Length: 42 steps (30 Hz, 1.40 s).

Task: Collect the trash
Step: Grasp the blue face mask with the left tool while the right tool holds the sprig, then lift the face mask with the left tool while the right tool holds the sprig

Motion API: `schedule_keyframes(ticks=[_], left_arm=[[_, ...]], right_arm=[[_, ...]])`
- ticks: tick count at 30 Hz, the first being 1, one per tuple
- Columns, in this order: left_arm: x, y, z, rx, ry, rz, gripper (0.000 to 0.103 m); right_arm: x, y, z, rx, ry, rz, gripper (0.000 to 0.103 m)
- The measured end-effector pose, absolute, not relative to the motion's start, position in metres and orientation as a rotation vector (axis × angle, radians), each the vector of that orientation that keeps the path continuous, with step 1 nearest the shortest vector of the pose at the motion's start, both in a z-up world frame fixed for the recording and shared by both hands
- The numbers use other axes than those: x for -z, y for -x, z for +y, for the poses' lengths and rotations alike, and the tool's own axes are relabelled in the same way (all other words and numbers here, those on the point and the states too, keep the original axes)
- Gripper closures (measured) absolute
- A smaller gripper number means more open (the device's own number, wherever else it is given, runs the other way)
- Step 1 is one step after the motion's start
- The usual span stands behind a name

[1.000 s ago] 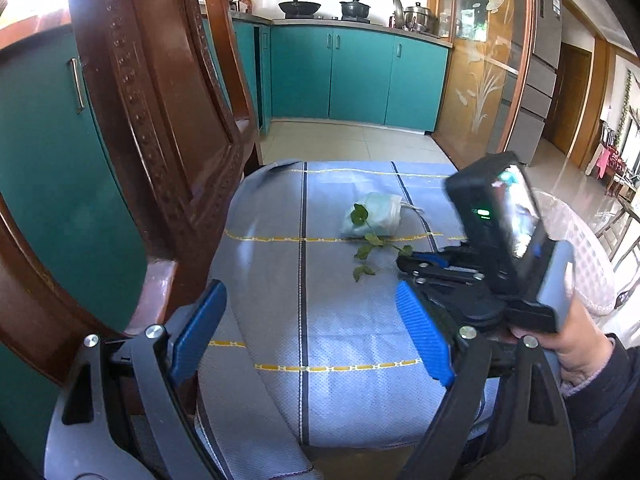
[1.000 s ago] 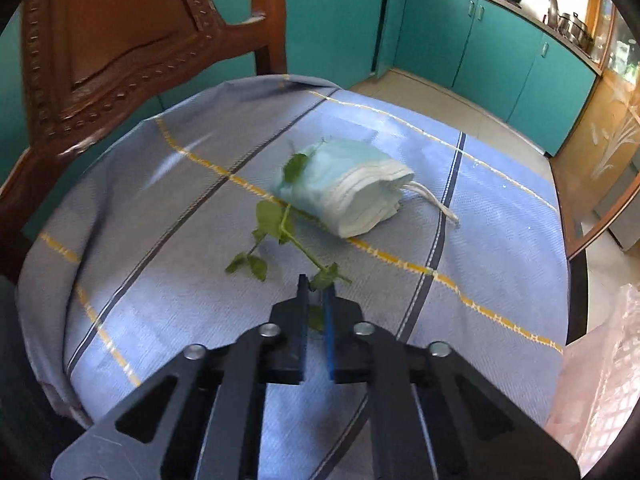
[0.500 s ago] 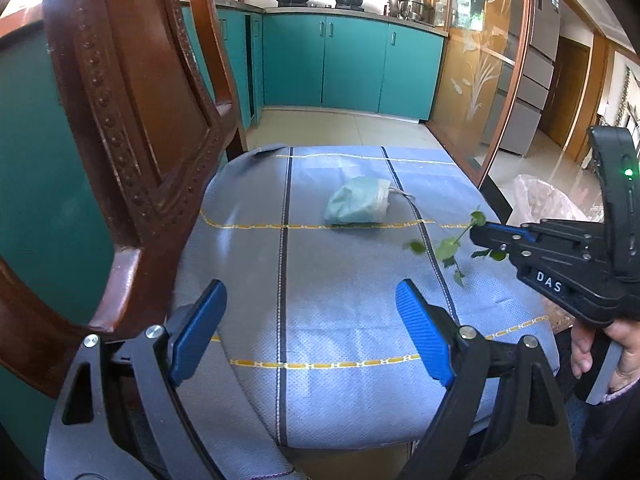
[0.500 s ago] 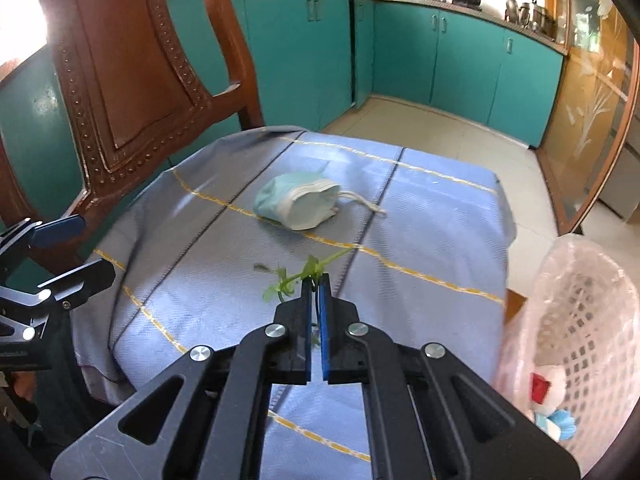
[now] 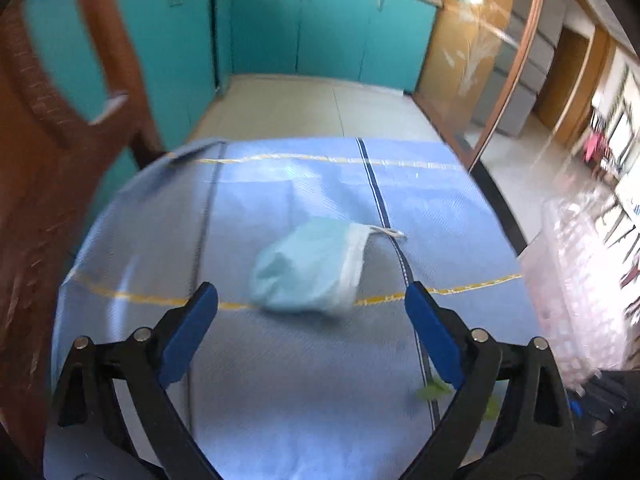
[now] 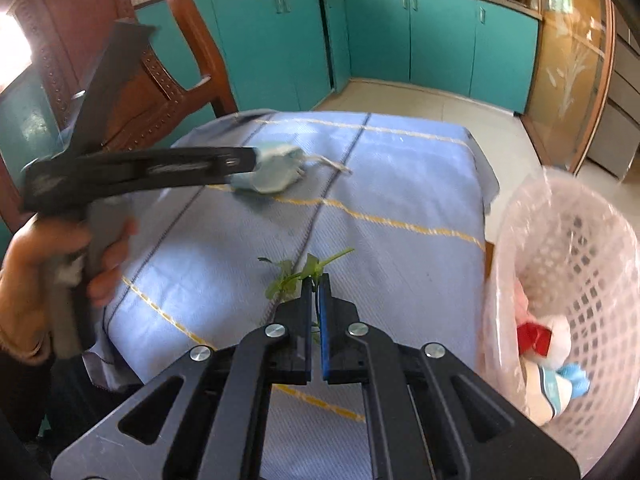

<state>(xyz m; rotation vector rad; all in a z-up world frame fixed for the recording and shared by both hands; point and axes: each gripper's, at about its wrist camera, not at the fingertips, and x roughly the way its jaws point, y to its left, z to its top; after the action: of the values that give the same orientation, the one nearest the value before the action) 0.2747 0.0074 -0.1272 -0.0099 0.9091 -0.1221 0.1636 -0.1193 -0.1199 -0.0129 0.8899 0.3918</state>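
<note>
The left gripper (image 5: 312, 300) stands with its jaws spread wide, having just opened further, and nothing is caught between them. Just beyond its blue pads lies a crumpled face mask (image 5: 308, 266) on the blue striped cloth (image 5: 280, 380), across a yellow line near the cloth's middle, with its white ear loop trailing to the right. The right gripper (image 6: 315, 280) is clamped tight on a leafy green twig (image 6: 298, 274), lifted above the cloth's near right part. Just beside the cloth's right edge stands a white basket (image 6: 580, 264) lined with clear plastic, holding several scraps. A wooden chair (image 6: 160, 80) stands behind the cloth's left side.
</note>
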Motion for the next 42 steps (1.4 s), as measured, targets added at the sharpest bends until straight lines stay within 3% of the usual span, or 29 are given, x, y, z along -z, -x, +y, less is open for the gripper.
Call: schedule_keyframes(ticks=[2, 4, 5, 9, 27, 42], left_arm=[[0.138, -0.281, -0.003, 0.109, -0.032, 0.917, 0.011], [0.146, -0.282, -0.007, 0.107, -0.058, 0.925, 0.037], [0.150, -0.281, -0.007, 0.101, -0.068, 0.938, 0.055], [0.151, -0.265, 0.009, 0.084, -0.033, 0.929, 0.085], [0.093, -0.137, 0.043, 0.003, -0.076, 0.722, 0.087], [0.071, -0.108, 0.042, -0.021, -0.108, 0.642, 0.087]], right_arm=[[0.123, -0.163, -0.123, -0.390, -0.002, 0.900, 0.099], [0.126, -0.162, -0.126, -0.382, -0.012, 0.907, 0.099], [0.127, -0.162, -0.127, -0.379, -0.015, 0.909, 0.099], [0.130, -0.162, -0.127, -0.376, -0.022, 0.915, 0.099], [0.111, -0.152, -0.116, -0.380, 0.001, 0.865, 0.099], [0.073, -0.136, -0.116, -0.339, 0.047, 0.767, 0.099]])
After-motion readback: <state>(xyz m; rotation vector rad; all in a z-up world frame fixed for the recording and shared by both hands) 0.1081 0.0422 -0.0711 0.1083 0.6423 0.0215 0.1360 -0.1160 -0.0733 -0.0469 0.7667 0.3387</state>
